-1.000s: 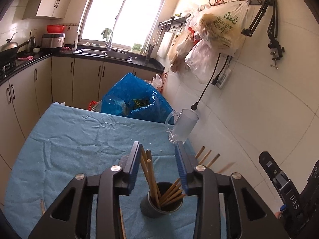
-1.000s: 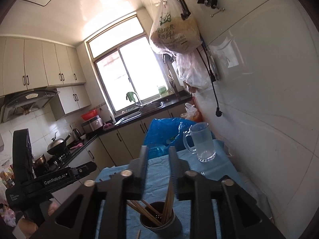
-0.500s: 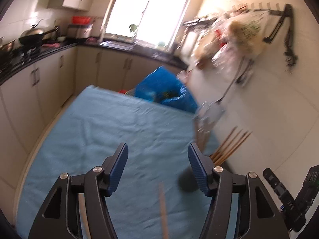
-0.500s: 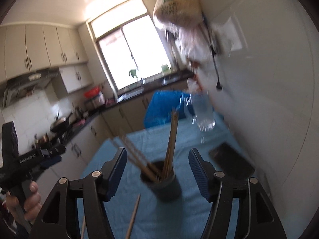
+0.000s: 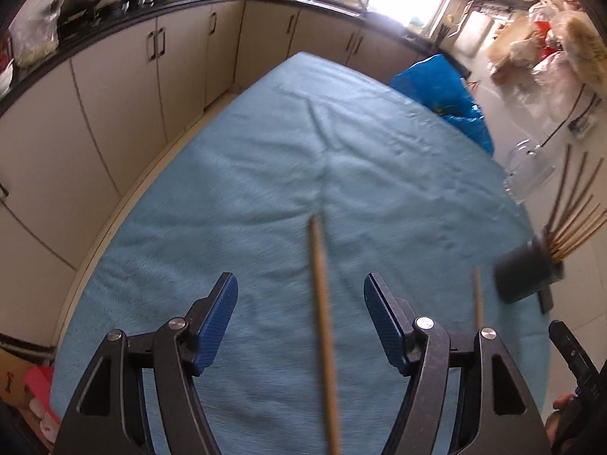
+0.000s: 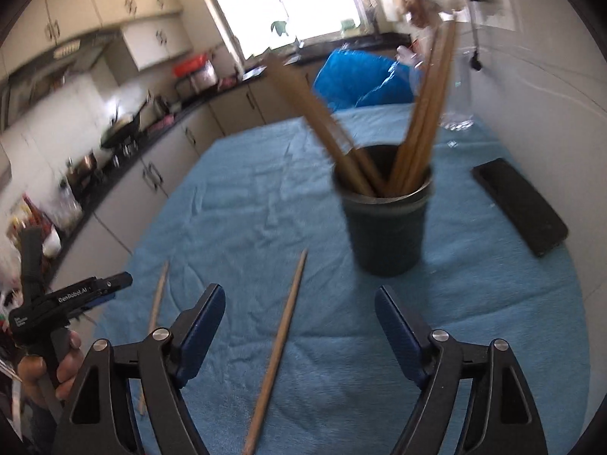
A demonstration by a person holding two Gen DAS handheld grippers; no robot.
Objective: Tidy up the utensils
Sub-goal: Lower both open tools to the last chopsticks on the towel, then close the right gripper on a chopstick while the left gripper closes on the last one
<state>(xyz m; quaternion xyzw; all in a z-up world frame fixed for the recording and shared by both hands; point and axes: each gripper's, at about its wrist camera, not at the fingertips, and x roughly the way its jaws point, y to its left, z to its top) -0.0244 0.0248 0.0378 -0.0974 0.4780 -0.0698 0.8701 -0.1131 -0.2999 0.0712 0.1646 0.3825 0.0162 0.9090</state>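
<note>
A dark cup [image 6: 387, 223] holding several wooden chopsticks [image 6: 425, 106] stands on the blue cloth; it also shows at the right of the left wrist view [image 5: 527, 273]. Two loose chopsticks lie on the cloth. One chopstick [image 5: 322, 326] lies between the fingers of my open, empty left gripper [image 5: 299, 322]; the other chopstick [image 5: 477, 295] lies to its right. In the right wrist view one chopstick [image 6: 277, 345] lies between the fingers of my open, empty right gripper [image 6: 299, 330], and the other [image 6: 155, 314] lies to its left. The cup stands ahead and right of the right gripper.
The blue cloth [image 5: 265, 159] covers the table. A glass pitcher [image 5: 527, 174] stands by the wall beyond the cup. A black phone-like slab [image 6: 519, 204] lies right of the cup. A blue bag [image 5: 444, 91] sits past the table's far end. Kitchen cabinets run along the left.
Both grippers opened, released chopsticks into the cup and drew back and down toward the cloth. The left gripper swung left, so the cup is now at its right.
</note>
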